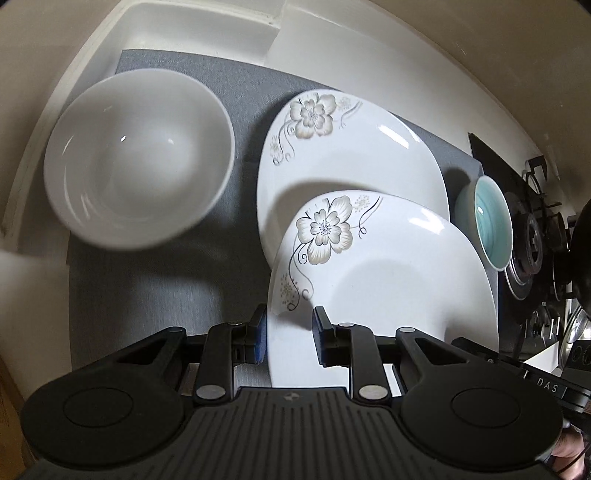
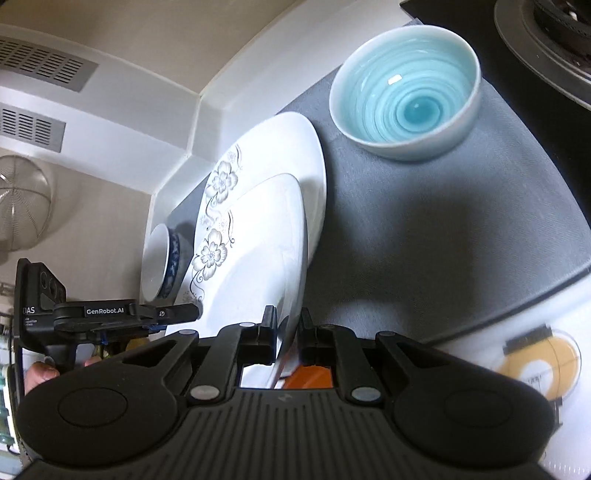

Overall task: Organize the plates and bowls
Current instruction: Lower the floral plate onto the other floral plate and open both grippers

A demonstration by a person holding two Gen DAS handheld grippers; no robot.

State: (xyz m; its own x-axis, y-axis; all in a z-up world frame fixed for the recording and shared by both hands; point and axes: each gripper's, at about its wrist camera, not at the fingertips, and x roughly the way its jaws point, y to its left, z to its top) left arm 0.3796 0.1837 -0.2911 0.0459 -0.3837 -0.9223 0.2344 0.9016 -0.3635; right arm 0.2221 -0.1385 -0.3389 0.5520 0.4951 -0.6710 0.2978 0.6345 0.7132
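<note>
A white plate with a grey flower is held at its rim by both grippers. My left gripper is shut on its near edge, blue pads on either side. In the right wrist view my right gripper is shut on the same plate at its thin edge, and the left gripper clamps the opposite side. A second, matching flowered plate lies on the grey mat just beyond and under the held one. A white bowl stands to the left, and a teal bowl to the right.
A black gas stove borders the mat on the right. A white recessed basin lies behind the mat. A round clear lid with an orange ring sits on the white counter. A wire strainer hangs at far left.
</note>
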